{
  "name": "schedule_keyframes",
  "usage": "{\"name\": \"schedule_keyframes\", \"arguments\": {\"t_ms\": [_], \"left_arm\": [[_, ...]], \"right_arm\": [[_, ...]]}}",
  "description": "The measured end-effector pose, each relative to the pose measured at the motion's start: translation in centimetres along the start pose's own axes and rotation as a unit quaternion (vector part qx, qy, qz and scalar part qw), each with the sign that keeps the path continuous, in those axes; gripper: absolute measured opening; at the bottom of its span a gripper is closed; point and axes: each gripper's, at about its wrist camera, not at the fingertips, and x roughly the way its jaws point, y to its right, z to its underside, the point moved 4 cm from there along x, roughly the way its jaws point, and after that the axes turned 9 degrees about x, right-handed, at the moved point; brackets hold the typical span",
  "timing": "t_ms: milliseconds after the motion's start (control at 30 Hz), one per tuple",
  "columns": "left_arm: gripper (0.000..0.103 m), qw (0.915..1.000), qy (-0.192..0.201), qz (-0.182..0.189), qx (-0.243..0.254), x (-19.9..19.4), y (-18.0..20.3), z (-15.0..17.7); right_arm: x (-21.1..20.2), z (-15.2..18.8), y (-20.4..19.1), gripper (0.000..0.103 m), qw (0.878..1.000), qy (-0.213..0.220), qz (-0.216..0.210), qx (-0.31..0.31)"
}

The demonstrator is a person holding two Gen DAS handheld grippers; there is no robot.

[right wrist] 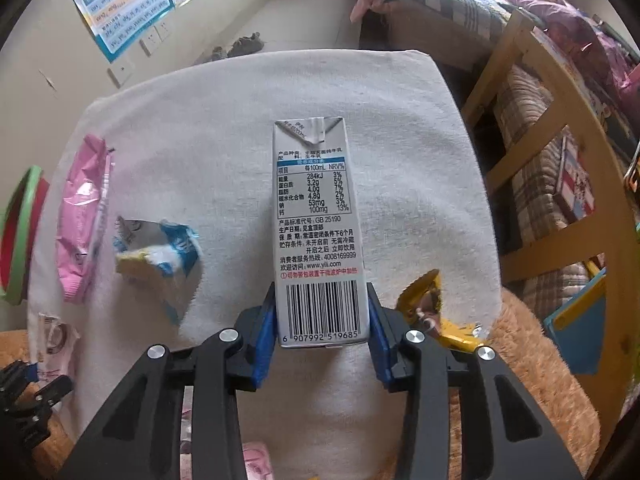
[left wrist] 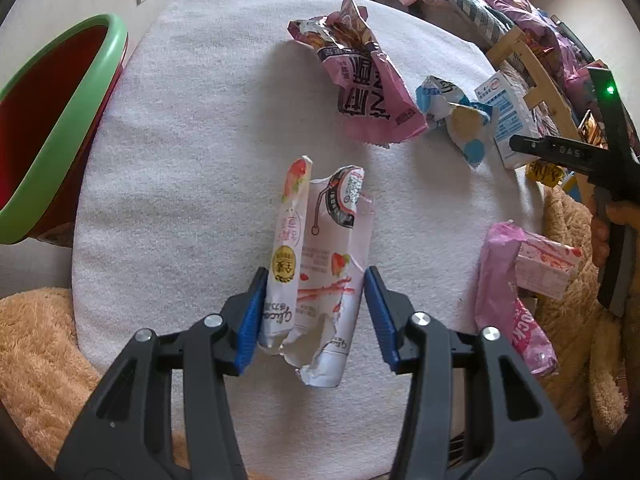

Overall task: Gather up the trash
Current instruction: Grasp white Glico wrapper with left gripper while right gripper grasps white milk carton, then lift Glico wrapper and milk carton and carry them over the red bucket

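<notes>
The milk carton lies on the white towel, its long axis running from near to far, the folded top at the far end. Its near end is clamped between the blue pads of the right gripper, which is pointed steeply down. "www.yili.com" and "GB 25190" can be read. The torn strawberry wrapper is pinched upright in the left gripper. A green-rimmed bin stands far left.

Torn strawberry box, upright milk carton
</notes>
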Motion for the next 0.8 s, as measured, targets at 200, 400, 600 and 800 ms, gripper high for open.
{"name": "schedule_keyframes", "arguments": {"t_ms": [200,400,600,800], "left_arm": [[0.046,1.0000,-0.002,-0.002,0.001,0.2,0.3,-0.2],[0.046,1.0000,-0.003,-0.003,-0.002,0.3,0.3,-0.1],[0.047,1.0000,-0.003,-0.003,-0.001,0.3,0.2,-0.1],[0.047,1.0000,-0.004,-0.003,-0.001,0.4,0.2,-0.1]], "right_arm": [[-0.6,1.0,-1.6,0.038,0.999,-0.008,-0.031,-0.006],[-0.4,1.7,-2.4,0.038,0.999,-0.015,-0.033,-0.013],[-0.3,1.7,-2.0,0.039,1.000,-0.013,-0.028,-0.006],[-0.7,1.2,-2.0,0.045,1.000,0.002,-0.028,-0.001]]}}
